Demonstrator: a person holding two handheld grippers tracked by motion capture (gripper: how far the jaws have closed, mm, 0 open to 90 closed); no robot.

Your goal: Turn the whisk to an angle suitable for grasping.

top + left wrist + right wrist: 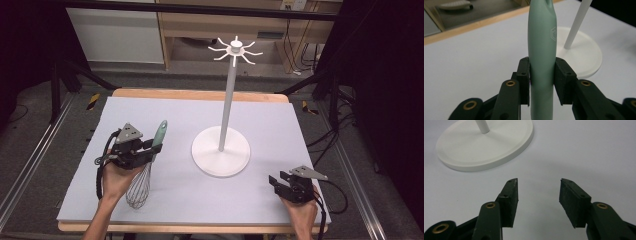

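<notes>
L gripper [541, 72] jaws clamp whisk [145, 172] handle, lifted off table [280, 125].

The right gripper [539, 192] hangs low over the pale table surface [586, 150]; its two black jaws rise from the bottom edge with a clear gap between them and nothing but bare surface showing in that gap; each arm carries a brass-ringed pivot and a dark, rough-faced pad [572, 200]. Ahead and to the left lies the round white base of a stand [499, 147], flat on the surface with a raised rim; a thin white pole [482, 126] rises from its middle and runs out of the top edge; the base sits apart from the fingertips.
</notes>
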